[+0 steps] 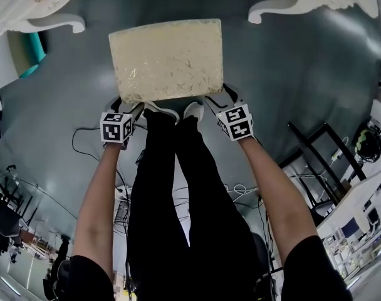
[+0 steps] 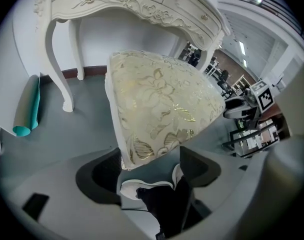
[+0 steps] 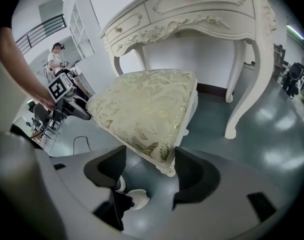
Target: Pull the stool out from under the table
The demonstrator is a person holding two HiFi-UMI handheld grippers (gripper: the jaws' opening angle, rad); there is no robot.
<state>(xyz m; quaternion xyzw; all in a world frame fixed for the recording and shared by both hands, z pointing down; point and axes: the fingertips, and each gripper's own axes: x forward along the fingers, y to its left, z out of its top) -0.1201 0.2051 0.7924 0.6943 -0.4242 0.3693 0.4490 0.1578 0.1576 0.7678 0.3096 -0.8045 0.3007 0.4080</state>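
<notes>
The stool (image 1: 168, 58), with a cream and gold floral cushion on a white frame, stands on the grey floor just in front of the white carved table (image 1: 52, 17). My left gripper (image 1: 129, 107) is at the stool's near left corner. In the left gripper view the jaws (image 2: 149, 156) stand wide with that corner of the stool (image 2: 162, 104) between them. My right gripper (image 1: 219, 99) is at the near right corner. In the right gripper view (image 3: 149, 156) it is open: the stool's (image 3: 147, 109) corner lies close to the right jaw, and floor shows beside the left jaw.
The person's white shoes (image 1: 172, 113) stand right behind the stool. A teal roll (image 2: 27, 109) leans by the table's left leg (image 2: 59, 69). Cables (image 1: 84, 143) lie on the floor at the left, and a black rack (image 1: 316, 143) stands at the right.
</notes>
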